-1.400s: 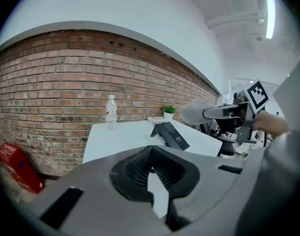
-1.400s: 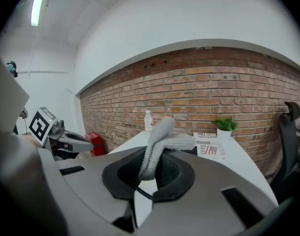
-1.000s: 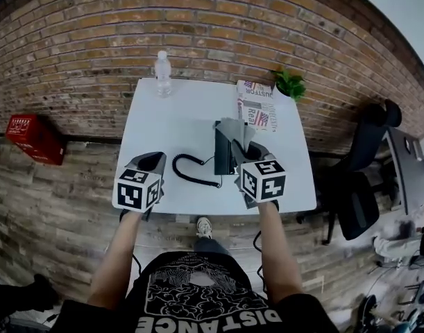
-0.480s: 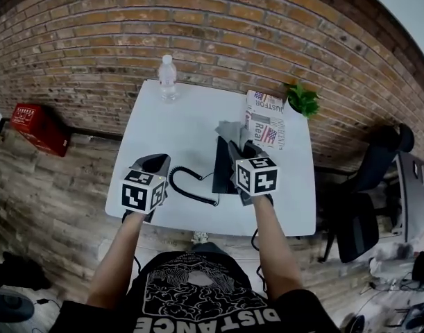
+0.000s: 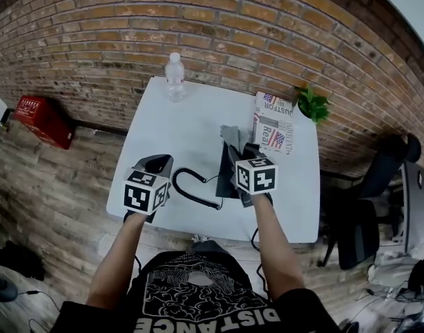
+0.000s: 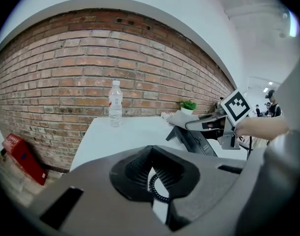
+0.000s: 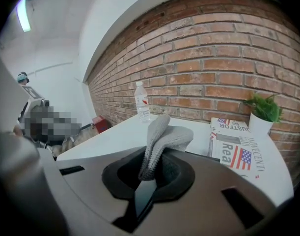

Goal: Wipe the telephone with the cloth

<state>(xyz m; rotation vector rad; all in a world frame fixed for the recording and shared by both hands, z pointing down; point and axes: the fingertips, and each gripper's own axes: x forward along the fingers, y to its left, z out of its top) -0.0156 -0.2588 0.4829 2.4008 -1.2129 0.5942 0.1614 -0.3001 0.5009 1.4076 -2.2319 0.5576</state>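
Observation:
A dark telephone sits on the white table, and its coiled cord loops off to its left. My right gripper is over the telephone, shut on a grey cloth that folds forward out of the jaws. My left gripper hovers near the table's front left, shut and holding nothing. In the left gripper view the cord shows through the slit under the left gripper, and the telephone lies to the right.
A clear water bottle stands at the table's far edge by the brick wall. A folded newspaper and a small potted plant occupy the far right corner. A red box lies on the floor to the left, office chairs to the right.
My right gripper has slid the cloth a little farther along the telephone. The left gripper has stayed near the table's front left. The head view has shifted.

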